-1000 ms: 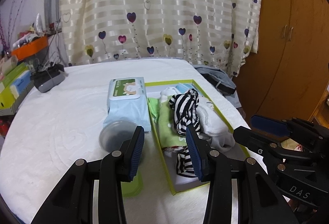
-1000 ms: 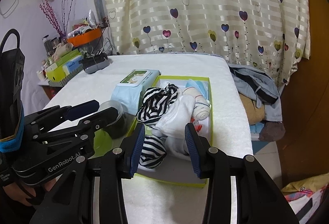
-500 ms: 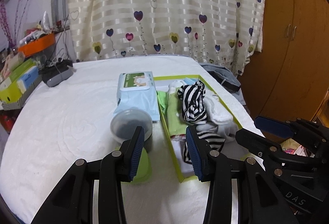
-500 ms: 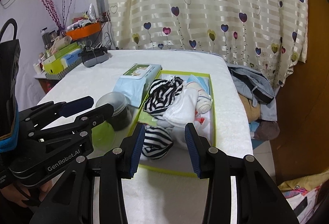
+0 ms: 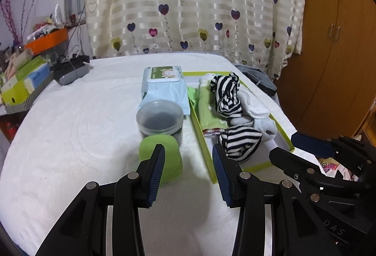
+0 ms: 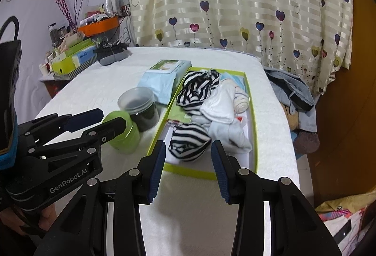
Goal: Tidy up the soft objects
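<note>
A flat box with a green rim (image 5: pixel 199 124) (image 6: pixel 255 129) lies on the white bed and holds soft items: two black-and-white striped bundles (image 5: pixel 226 96) (image 6: pixel 189 144), white socks (image 6: pixel 219 105), a green cloth (image 5: pixel 206 108) and a rolled sock (image 6: pixel 242 103). My left gripper (image 5: pixel 188 171) is open and empty, above the bed just in front of the box and a green cup (image 5: pixel 162 157). My right gripper (image 6: pixel 188 169) is open and empty, in front of the box's near edge.
A clear jar with dark contents (image 5: pixel 161 118), the green cup (image 6: pixel 124 131) and a pack of wipes (image 5: pixel 164 87) sit left of the box. A grey device (image 5: pixel 70 71) and boxes (image 5: pixel 23 82) lie far left. Clothes (image 6: pixel 291 91) pile off the bed's right edge. A wardrobe (image 5: pixel 333 44) stands right.
Both grippers have drawn back toward the near edge of the bed and away from the box; the green cup has come into fuller view. Both stay open and empty.
</note>
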The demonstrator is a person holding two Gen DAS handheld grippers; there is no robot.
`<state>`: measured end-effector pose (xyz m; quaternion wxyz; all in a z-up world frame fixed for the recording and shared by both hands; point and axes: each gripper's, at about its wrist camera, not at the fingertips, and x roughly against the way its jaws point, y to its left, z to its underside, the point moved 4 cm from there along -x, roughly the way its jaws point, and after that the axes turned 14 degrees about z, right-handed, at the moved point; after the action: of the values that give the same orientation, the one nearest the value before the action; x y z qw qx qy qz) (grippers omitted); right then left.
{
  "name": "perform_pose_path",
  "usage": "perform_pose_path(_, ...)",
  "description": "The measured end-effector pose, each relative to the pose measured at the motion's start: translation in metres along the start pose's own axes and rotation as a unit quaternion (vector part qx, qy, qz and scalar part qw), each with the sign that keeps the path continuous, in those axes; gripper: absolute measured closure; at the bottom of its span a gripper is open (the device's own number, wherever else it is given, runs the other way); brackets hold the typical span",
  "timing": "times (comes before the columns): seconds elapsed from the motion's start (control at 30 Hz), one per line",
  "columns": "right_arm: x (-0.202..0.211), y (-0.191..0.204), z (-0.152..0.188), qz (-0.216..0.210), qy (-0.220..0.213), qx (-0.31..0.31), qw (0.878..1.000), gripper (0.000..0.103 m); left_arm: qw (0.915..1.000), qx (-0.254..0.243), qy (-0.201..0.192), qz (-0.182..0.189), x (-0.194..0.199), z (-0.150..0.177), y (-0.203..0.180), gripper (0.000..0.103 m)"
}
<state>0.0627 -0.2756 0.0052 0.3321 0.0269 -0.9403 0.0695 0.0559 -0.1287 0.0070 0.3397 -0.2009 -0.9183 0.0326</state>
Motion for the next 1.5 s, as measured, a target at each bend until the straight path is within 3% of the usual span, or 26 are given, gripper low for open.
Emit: perform_pose_path(1.5,-0.015,0.023,0.026,-0.008,0.028,0.019,0.999,0.061,0.9995,0.017,0.023,-0.017,-0.006,0.025,0.013,0.062)
